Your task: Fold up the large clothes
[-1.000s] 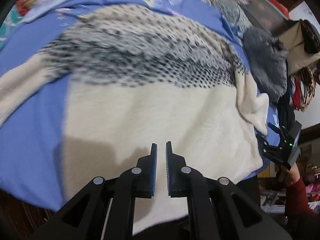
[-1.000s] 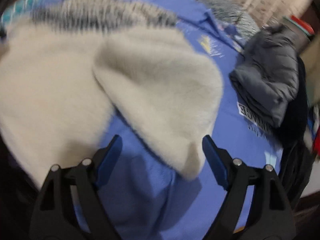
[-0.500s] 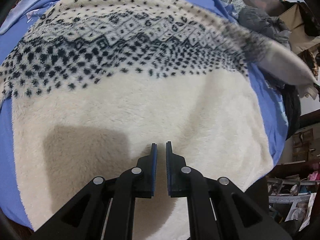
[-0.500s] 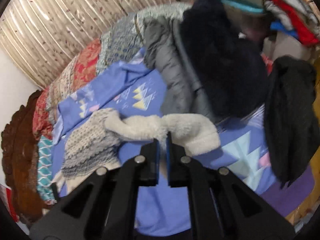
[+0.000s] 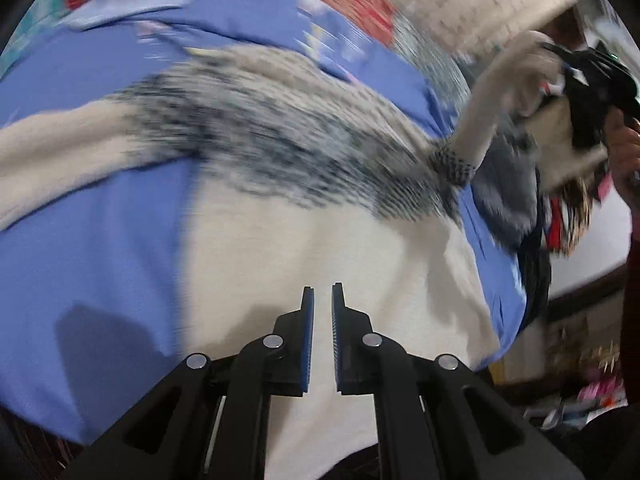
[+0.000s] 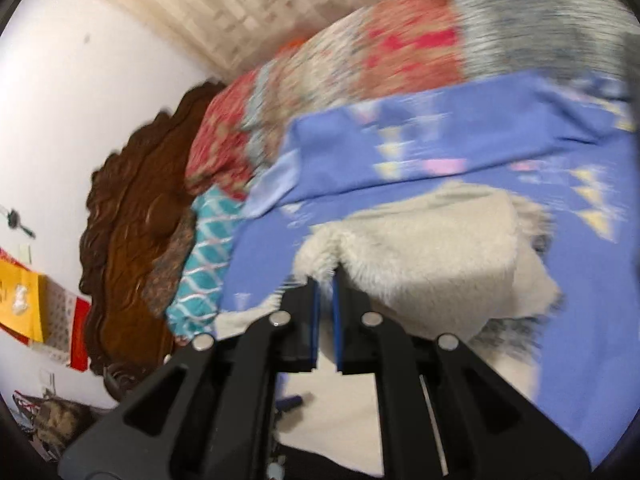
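From the left wrist, the sweater [image 5: 304,184] lies spread on the blue sheet [image 5: 100,240] of the bed, cream body nearest the camera and the black-speckled band across the chest. The left gripper [image 5: 322,300] hangs over the cream hem with its jaws drawn nearly together and nothing between them; it looks parked there to steady or wait while the other side works. At the upper right, one sleeve [image 5: 492,100] is pulled up off the bed by the right gripper [image 5: 576,68], probably to carry it across the body for a fold. Motion blur smears the pattern, and the far sleeve runs out of frame at the left, so its end is not seen.

From the right wrist, the right gripper [image 6: 325,284] has its jaws narrow and pinched on the fluffy cuff of the sleeve [image 6: 420,252], which bunches just past the tips. Behind it are the blue sheet [image 6: 460,132], a patterned quilt [image 6: 400,52] and a carved wooden headboard [image 6: 136,216]. The sweater's body is mostly hidden under the gripper frame, and the whole view is blurred.
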